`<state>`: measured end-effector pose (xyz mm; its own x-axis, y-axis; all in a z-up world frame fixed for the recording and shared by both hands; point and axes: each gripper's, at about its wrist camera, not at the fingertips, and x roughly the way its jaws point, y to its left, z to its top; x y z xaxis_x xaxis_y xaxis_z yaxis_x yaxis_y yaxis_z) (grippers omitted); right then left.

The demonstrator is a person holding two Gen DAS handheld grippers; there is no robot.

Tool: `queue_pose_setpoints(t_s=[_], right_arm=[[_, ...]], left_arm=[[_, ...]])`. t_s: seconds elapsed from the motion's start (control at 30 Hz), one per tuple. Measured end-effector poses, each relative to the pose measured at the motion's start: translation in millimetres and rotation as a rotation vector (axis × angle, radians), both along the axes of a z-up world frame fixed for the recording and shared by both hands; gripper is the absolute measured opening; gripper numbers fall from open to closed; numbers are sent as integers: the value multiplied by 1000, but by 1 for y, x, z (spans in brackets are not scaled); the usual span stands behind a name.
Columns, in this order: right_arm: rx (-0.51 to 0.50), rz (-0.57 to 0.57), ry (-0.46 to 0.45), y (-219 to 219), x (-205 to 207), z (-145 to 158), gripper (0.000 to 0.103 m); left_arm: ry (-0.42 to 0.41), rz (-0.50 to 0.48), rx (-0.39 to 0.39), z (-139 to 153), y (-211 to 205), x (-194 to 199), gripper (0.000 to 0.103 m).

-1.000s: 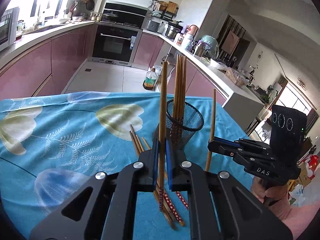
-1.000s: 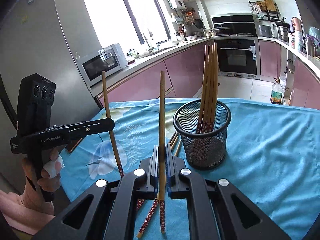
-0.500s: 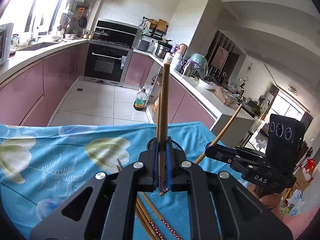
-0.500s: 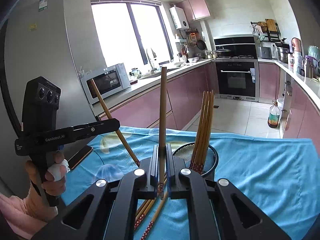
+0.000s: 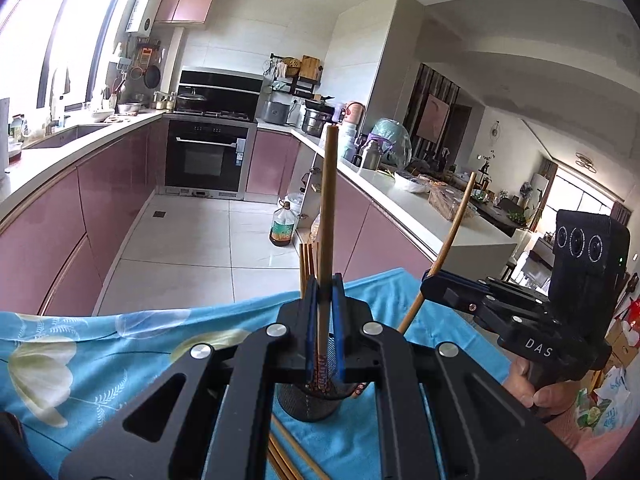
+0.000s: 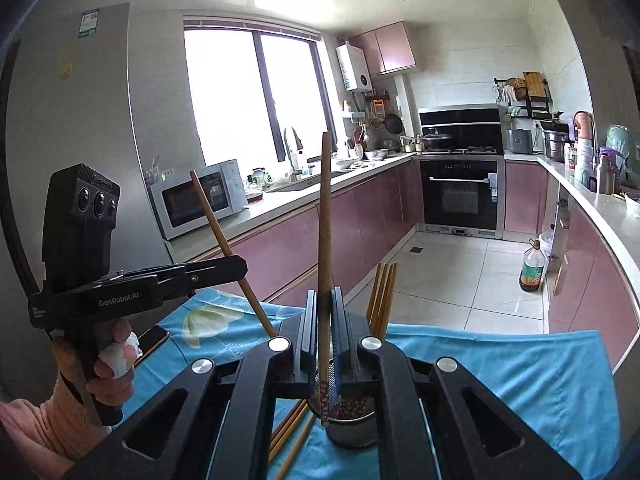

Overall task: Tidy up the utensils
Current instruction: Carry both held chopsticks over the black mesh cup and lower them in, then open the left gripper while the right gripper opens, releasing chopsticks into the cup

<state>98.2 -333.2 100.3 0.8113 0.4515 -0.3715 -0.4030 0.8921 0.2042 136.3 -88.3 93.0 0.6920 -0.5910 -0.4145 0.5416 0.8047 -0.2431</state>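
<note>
My left gripper (image 5: 324, 332) is shut on a wooden chopstick (image 5: 328, 216), held upright above the black mesh holder (image 5: 308, 404) on the blue cloth. My right gripper (image 6: 325, 336) is shut on another chopstick (image 6: 324, 220), upright over the same holder (image 6: 352, 428). Several chopsticks (image 6: 382, 296) stand in the holder. Loose chopsticks (image 6: 292, 432) lie on the cloth beside it. The right gripper shows in the left wrist view (image 5: 432, 284), and the left gripper in the right wrist view (image 6: 236, 268), each with its chopstick tilted.
The table wears a blue floral cloth (image 5: 80, 360). A dark phone (image 6: 150, 340) lies near the table's left edge. Pink kitchen cabinets, an oven (image 5: 208, 160) and an oil bottle (image 5: 284, 228) on the floor lie beyond.
Both grippers have risen well above the table with their chopsticks and come in over the mesh holder. The holder now sits under the jaws in both views.
</note>
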Motion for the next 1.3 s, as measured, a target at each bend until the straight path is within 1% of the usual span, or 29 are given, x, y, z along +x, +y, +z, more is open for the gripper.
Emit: queue_pose_setpoints(t_s=[0.2, 0.3, 0.4, 0.77, 0.9, 1.07, 1.3], right_arm=[[18, -25, 15, -7, 13, -6, 6], [13, -41, 23, -6, 20, -12, 6], [3, -42, 51, -5, 28, -20, 6], [-59, -10, 237, 5, 50, -64, 6], [-61, -21, 262, 5, 57, -70, 7], [-60, -30, 267, 5, 58, -72, 7], [-53, -44, 270, 7, 64, -74, 9]], left_arm=[[10, 13, 53, -6, -14, 13, 8], [33, 6, 77, -15, -20, 21, 8], [57, 0, 97, -24, -25, 31, 8], [164, -60, 195, -67, -42, 51, 8], [191, -60, 203, -79, -44, 60, 8], [207, -52, 206, -88, -45, 73, 8], [212, -39, 198, -93, -42, 73, 8]])
